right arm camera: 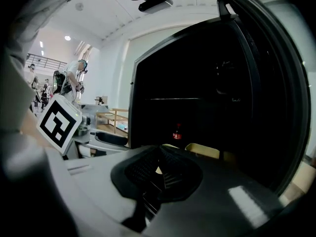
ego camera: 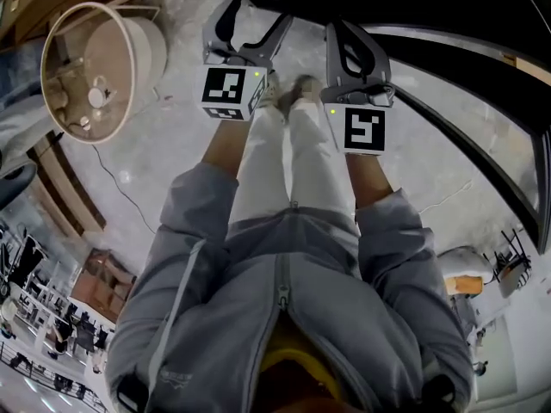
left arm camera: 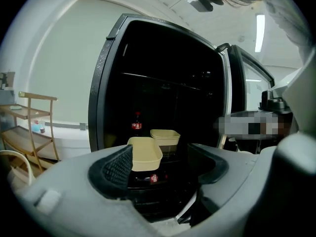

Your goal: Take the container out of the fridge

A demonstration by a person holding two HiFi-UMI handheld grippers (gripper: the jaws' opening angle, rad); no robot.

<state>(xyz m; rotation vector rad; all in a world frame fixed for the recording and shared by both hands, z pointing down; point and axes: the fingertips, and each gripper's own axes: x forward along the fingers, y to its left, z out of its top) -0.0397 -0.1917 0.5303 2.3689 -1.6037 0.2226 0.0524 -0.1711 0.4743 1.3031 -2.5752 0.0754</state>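
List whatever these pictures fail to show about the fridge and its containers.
- Fridge interior, both gripper views: upper shelves lost in darkness.
- Front container contents, left gripper view: its wall hides the inside.
- Same container, right gripper view: mostly behind the shut right claw.
- Bottle label: too small.

I saw the fridge shelf [left arm camera: 174, 154] carrying two beige tubs, the nearer container [left arm camera: 146, 154] just beside the farther container [left arm camera: 165, 138], with a cola bottle [left arm camera: 137, 124] standing upright behind them
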